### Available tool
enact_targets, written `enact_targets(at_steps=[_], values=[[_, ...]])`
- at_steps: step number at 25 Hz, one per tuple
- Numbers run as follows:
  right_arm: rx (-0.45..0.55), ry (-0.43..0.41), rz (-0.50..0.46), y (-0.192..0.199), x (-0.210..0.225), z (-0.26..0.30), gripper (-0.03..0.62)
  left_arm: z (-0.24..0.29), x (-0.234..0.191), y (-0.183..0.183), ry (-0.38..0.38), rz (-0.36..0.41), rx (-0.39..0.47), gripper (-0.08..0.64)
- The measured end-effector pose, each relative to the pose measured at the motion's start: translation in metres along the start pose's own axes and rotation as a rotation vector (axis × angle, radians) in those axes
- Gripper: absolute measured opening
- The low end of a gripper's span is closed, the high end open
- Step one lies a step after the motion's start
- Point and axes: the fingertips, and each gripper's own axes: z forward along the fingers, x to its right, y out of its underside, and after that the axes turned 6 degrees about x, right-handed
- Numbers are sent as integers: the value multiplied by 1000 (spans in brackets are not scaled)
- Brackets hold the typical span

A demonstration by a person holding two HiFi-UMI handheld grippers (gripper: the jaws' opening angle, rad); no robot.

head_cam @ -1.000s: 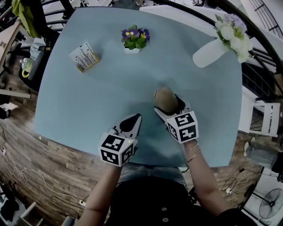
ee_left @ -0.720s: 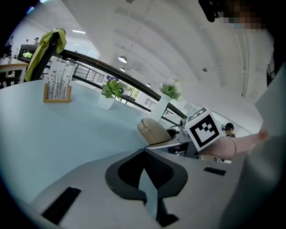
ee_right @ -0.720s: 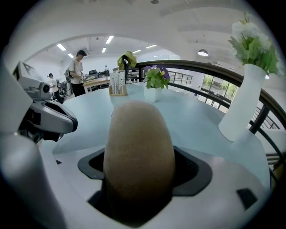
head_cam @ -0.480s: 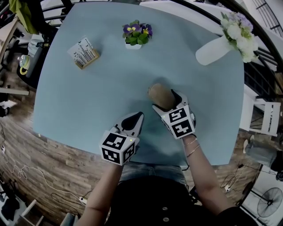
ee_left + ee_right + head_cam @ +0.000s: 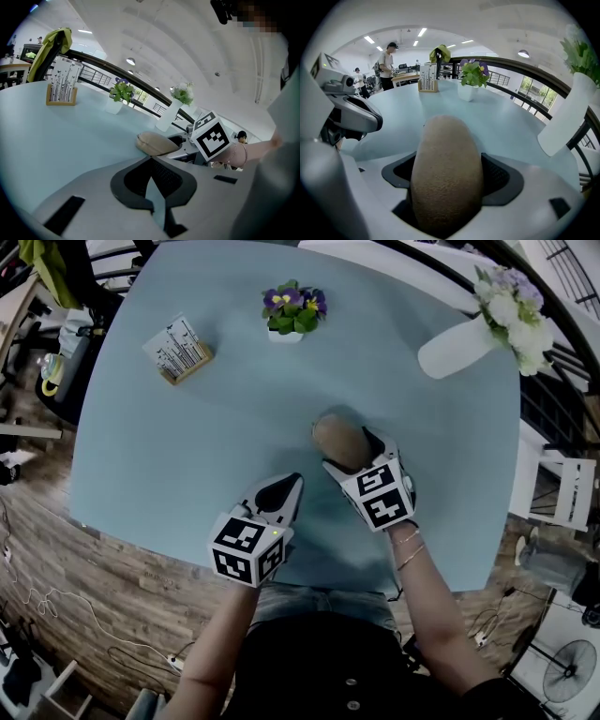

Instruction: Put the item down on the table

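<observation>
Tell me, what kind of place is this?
Probably an open-plan office or lab. A railing runs past the table, people stand at a desk behind it, and strip lights line the ceiling.

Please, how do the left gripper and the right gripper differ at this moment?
The left gripper has its jaws together with nothing between them; the right gripper is closed on a brown oval item. The left gripper sits nearer the person, while the right gripper reaches farther forward. Both are over the blue table.
</observation>
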Motion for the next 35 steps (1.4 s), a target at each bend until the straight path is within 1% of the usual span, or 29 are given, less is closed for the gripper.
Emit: enact_targets(at_steps=[5,9,17,21,23,25,27,28,31,35], values=[[-4,-39,13,4,-2,5,414,5,4,1,22,9,-21,17],[10,-43,9,2,-4,5,414,7,7,1,33,14,-26,17],[102,-16,-22,-18,0,-15,414,0,7,0,23,26,-27,17],[170,7,-6,-32,3,-28,414,-3,10,-8,23,46,-16,17],[220,18,11,-43,5,-38,411,-4,11,-13,21,56,-6,17],[273,26,38,-52,9,-48,388,-4,13,-19,16,65,6,17],[314,36,58,-59,13,-59,345,-4,14,-26,6,71,22,17],[334,38,67,-62,14,-65,334,-5,16,-30,2,77,30,17],[386,17,102,-67,10,-83,311,-7,24,-39,-10,104,51,17],[442,-6,128,-71,3,-104,288,-12,35,-55,-28,117,101,17]])
